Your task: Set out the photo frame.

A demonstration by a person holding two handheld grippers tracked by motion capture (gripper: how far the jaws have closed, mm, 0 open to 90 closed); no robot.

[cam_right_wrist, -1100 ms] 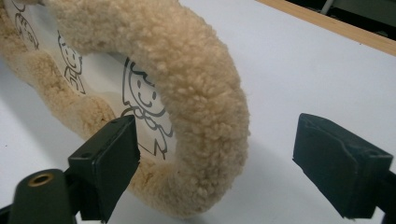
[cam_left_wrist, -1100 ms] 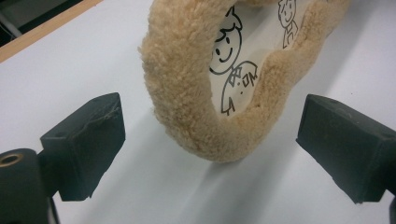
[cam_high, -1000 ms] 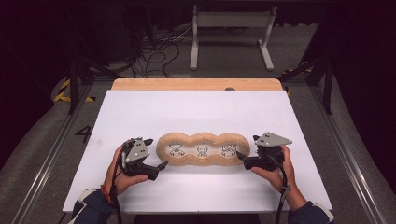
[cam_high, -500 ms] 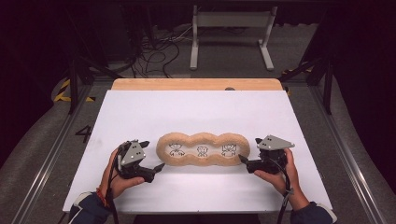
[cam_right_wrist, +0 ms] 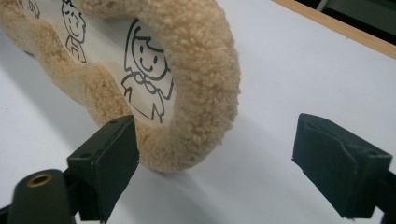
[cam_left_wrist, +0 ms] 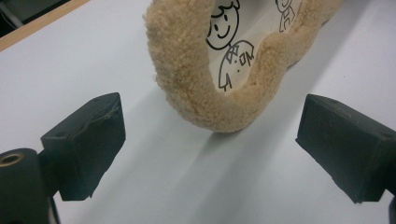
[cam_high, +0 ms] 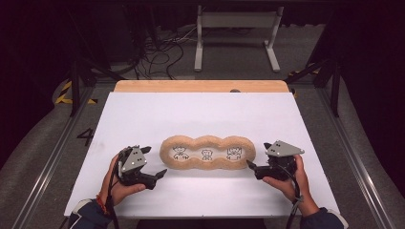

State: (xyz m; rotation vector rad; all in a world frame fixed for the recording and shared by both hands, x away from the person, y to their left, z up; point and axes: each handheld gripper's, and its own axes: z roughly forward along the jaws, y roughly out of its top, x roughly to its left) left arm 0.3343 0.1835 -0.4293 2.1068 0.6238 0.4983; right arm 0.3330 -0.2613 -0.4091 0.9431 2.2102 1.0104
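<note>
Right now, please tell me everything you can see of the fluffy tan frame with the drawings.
The fluffy tan frame lies flat on the white table, long side left to right. Its plush border forms three joined lobes around white windows, each with a line-drawn cartoon child. The left gripper and right gripper face its ends, open, not touching it.

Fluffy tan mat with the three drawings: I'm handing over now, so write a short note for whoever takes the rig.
Left hand-held gripper: open, holding nothing, just short of the mat's left end.
Right hand-held gripper: open, holding nothing, at the mat's right end.
Fluffy tan mat: flat on the white table, three cartoon figures face up.
Done: both grippers lined up at opposite ends.
Left: close on each end; nothing gripped or lifted yet.
</note>
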